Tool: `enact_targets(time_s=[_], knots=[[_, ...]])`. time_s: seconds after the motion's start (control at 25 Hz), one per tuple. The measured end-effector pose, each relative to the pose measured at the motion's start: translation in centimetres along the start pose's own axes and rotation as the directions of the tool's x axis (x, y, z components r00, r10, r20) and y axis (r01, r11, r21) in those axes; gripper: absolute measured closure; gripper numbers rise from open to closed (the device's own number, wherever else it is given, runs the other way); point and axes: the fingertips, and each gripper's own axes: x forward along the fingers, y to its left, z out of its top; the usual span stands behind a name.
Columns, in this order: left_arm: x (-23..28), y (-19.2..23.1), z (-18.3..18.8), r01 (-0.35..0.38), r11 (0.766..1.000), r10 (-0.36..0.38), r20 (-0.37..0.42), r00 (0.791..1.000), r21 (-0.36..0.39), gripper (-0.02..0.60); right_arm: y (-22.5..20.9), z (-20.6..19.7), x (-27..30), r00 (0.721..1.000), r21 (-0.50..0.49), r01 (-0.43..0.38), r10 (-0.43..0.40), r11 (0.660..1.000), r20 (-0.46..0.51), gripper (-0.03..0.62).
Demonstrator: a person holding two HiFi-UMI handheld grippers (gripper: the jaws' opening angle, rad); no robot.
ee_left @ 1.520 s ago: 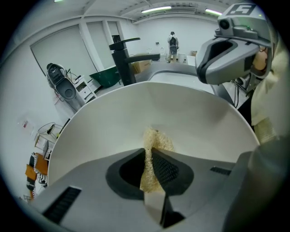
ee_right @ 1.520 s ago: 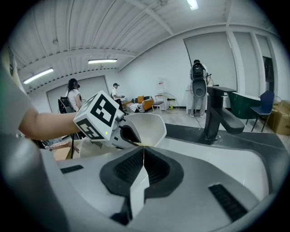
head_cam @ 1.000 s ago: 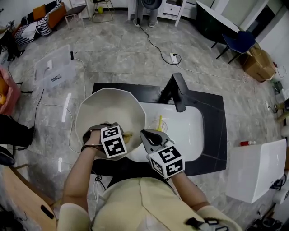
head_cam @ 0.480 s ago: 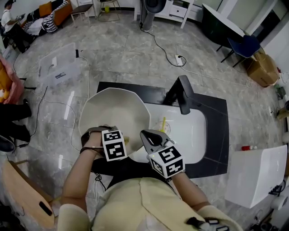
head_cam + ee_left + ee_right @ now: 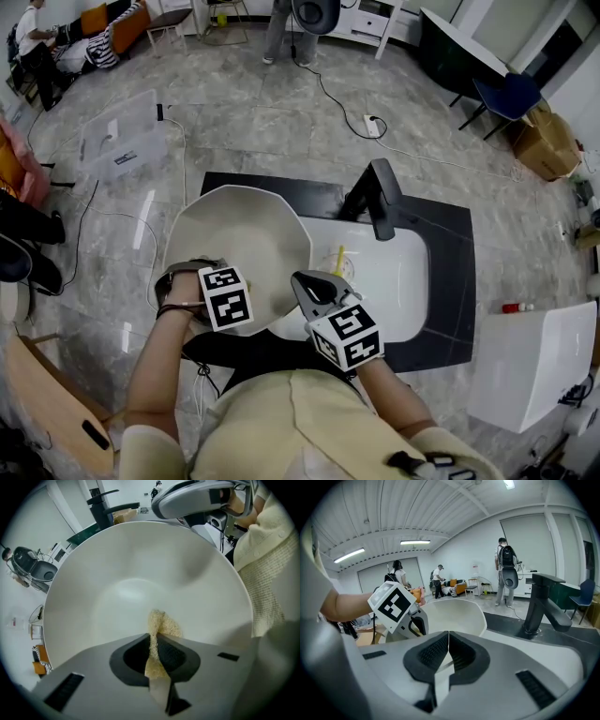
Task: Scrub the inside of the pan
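The left gripper (image 5: 156,638) has its jaws clenched on a scrub pad (image 5: 164,623) inside the pan (image 5: 140,559). The right gripper (image 5: 448,639) is pinched closed, empty. I'd press firmly, in overlapping circles.

Pale cream top (image 5: 291,422), short-sleeved; we see a coarse open weave in the left gripper view. A thin dark strap (image 5: 180,306) loops the left wrist.

Left gripper (image 5: 153,641): smooth light-grey shell, black ribbed pads (image 5: 173,656) set in a dark recess, and narrow dark slots in the casing.

Right gripper (image 5: 448,651): same grey shell, same black ribbed pads and slots.

Each carries a white cube with black square markers, the left cube (image 5: 228,298) and the right cube (image 5: 345,335).
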Motion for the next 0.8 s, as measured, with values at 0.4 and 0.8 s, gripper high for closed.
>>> enact_targets(time_s=[0.4,0.8], knots=[[0.1,3.6,-2.6,-0.117,0.986,0.107,-0.089,0.99,-0.119,0.537,-0.3,-0.2,0.0,1.0,0.007,0.007,-0.007,1.0,-0.009,0.579],[0.1,7.2,-3.3,-0.275,0.941,0.256,-0.118,0.959,-0.196,0.537,-0.6,-0.4,0.0,1.0,0.013,0.017,-0.016,1.0,-0.015,0.579]])
